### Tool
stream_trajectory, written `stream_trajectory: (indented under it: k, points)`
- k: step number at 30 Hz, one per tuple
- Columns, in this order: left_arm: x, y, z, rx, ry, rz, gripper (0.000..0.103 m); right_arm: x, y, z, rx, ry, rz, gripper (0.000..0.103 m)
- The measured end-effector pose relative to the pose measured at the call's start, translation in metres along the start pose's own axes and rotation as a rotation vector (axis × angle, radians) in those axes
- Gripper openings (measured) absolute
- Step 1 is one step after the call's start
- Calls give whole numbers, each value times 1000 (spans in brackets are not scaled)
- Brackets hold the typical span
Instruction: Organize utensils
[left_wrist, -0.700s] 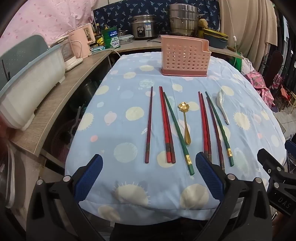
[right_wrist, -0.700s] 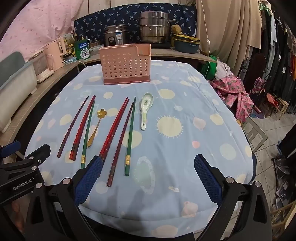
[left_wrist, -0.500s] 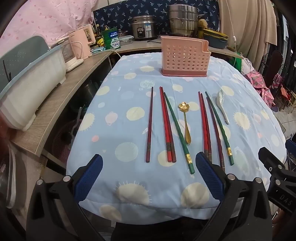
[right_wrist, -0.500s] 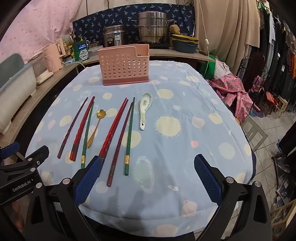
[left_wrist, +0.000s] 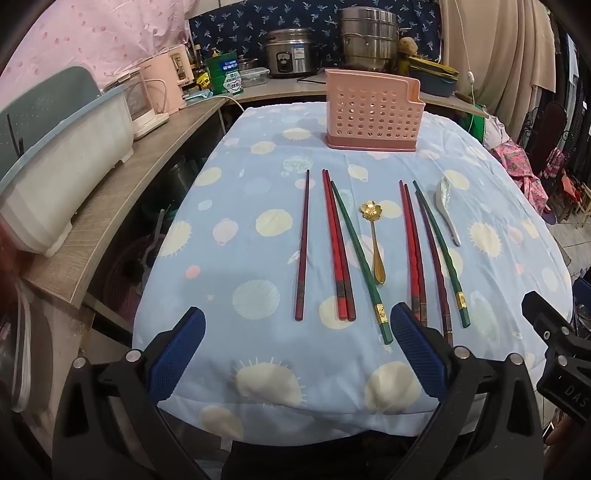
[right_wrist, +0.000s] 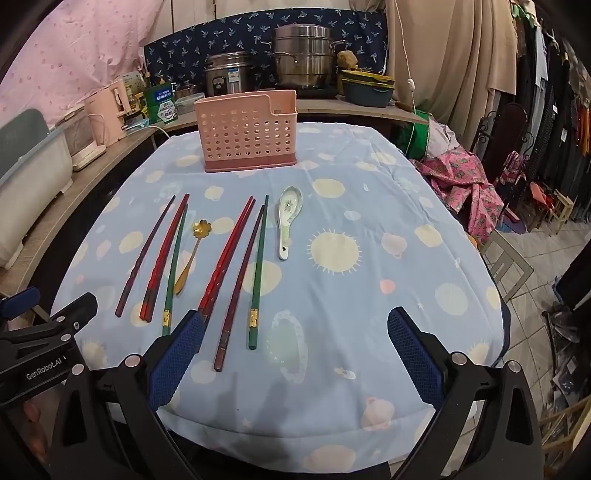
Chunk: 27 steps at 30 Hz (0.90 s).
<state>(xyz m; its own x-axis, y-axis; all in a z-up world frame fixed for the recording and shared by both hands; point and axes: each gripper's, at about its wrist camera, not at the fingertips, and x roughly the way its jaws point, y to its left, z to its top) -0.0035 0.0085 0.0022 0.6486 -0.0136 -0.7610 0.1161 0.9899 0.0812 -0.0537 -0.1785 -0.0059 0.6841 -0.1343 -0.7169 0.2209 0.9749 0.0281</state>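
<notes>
Both your grippers, left gripper (left_wrist: 297, 354) and right gripper (right_wrist: 295, 354), have fingers wide open, empty. Chopsticks (left_wrist: 341, 247) lie lengthwise ahead on worktop (left_wrist: 236, 229), pointing at pink basket (left_wrist: 371, 110); left nearer.

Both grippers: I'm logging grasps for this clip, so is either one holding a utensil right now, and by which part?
Nothing is held. The left gripper and right gripper both stand open and empty above the near table edge; the chopsticks and spoons lie untouched.
</notes>
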Motion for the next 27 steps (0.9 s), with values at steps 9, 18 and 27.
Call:
stream_trajectory:
  k: [9,18,27]
  points:
    - [1,-1,-1,1,-5,3,96,-2,0,2,4,-6,2,95]
    - [1,0,-1,2,-8,-1,96,-1,0,3,7,-11,5,95]
    - [-1,-1,1,1,-6,1,96,0,-2,4,20,0,11,96]
